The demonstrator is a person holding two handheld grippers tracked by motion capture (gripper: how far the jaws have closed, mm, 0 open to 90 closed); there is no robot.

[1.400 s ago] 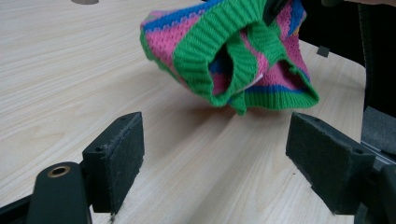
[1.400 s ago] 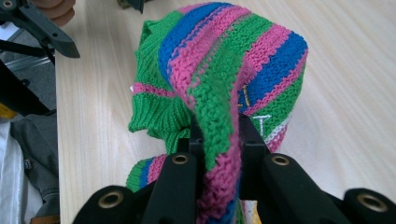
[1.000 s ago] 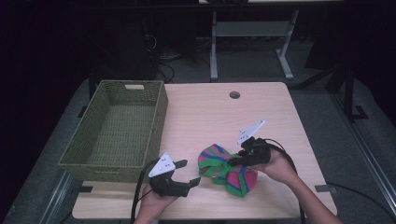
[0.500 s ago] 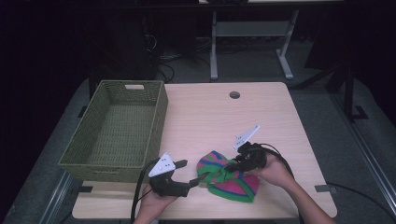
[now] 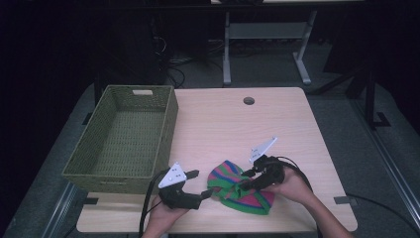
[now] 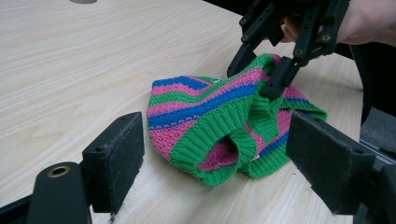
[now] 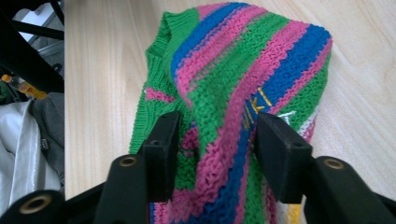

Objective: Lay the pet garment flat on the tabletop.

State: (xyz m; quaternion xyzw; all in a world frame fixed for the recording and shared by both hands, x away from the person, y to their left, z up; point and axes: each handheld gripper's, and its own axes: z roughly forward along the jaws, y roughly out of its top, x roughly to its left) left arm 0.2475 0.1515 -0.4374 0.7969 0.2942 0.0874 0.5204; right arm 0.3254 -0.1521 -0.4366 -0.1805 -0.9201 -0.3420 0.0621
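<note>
Right now the striped knit piece [image 5: 241,191] lies crumpled on the near part of the wooden table [image 5: 223,124], between your two grippers and close to the front edge. It is banded in green, pink and blue, with a ribbed green hem that folds over on itself; in the left gripper view [image 6: 224,126] that hem curls open toward the camera, showing the pink inside.

Your right gripper [image 5: 246,179] sits over the knit's right-hand part, tilted down onto it. Its jaws have just been opening, and in the right gripper view [image 7: 212,140] a raised fold of the fabric [image 7: 243,70] stands between the two pads. The pads lie close against the fold on both sides, but they stand well apart, and you no longer have it pinched tight. From the left gripper view you can see those same black jaw tips [image 6: 275,70] resting on the top of the heap.

Your left gripper [image 5: 200,191] lies low on the table just left of the knit, pointing at it. Its jaws are spread wide with nothing between them; the knit's nearest edge sits just ahead of the pads [image 6: 116,158].

Farther out, the green woven basket [image 5: 168,119] stands on the left side of the table, well apart from the knit. A round hole [image 5: 248,100] shows near the table's far edge.
</note>
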